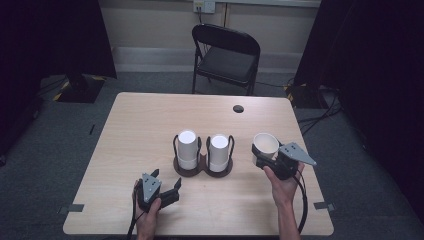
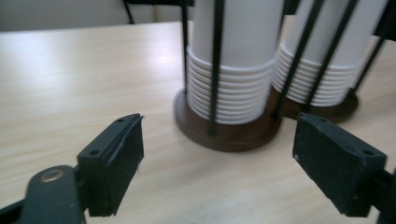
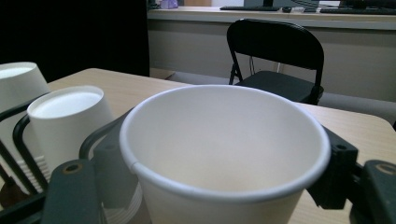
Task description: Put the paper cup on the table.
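Two stacks of upside-down white paper cups stand in black wire holders on round brown bases at mid-table: the left stack point(image 1: 187, 149) point(image 2: 233, 60) and the right stack point(image 1: 219, 150) point(image 2: 322, 60). My right gripper point(image 1: 263, 158) point(image 3: 222, 161) is shut on a single white paper cup point(image 1: 266, 143) point(image 3: 224, 140), held upright with its mouth up, just right of the right stack point(image 3: 70, 121). My left gripper point(image 1: 166, 179) point(image 2: 219, 135) is open and low over the table, its jaws pointing at the left holder's brown base point(image 2: 229, 135), with nothing between them.
The light wooden table point(image 1: 150, 120) has a small dark round hole point(image 1: 238, 108) near its far edge. A black folding chair point(image 1: 225, 55) point(image 3: 280, 56) stands beyond the table. Dark curtains hang on both sides of the room.
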The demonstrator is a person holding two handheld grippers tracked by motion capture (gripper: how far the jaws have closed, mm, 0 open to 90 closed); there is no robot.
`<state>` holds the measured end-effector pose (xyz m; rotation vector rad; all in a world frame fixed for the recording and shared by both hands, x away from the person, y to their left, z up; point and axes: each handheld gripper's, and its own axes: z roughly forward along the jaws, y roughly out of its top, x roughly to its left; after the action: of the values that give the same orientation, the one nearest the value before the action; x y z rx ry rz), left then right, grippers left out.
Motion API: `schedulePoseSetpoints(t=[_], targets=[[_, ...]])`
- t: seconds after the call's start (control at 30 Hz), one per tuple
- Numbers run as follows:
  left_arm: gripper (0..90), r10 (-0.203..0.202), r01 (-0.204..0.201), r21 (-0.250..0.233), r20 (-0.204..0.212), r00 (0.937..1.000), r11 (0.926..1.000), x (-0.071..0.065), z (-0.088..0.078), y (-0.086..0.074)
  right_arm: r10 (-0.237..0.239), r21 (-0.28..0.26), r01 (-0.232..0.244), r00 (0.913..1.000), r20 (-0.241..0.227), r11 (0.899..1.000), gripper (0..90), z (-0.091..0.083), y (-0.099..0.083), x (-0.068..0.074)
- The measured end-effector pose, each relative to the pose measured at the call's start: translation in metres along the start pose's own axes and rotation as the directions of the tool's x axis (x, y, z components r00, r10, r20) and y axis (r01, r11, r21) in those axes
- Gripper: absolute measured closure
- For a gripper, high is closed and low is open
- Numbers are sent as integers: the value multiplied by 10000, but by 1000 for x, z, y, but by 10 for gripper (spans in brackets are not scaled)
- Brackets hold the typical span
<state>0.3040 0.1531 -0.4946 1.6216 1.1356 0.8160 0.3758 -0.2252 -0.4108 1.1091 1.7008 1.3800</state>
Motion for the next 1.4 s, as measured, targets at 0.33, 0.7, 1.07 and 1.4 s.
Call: schedulePoseSetpoints(t=[0.33,0.7,1.07,1.4], targets=[[166,-321,320,-584,-7,9995,9978,3,-3,-2,47,342,-58,9995,304,9994,246,38,9,-20],[156,-306,184,-1616,-732,9968,9867,-2,-11,-7,143,412,-159,9991,388,9990,241,70,16,-27],[158,-351,192,-1851,-825,9960,9825,-2,-13,-8,379,1141,-469,9961,803,9924,234,99,-11,-36],[162,-479,305,-1799,-932,9945,9832,-2,-13,-8,298,1640,-480,9933,1116,9853,228,108,-28,-40]])
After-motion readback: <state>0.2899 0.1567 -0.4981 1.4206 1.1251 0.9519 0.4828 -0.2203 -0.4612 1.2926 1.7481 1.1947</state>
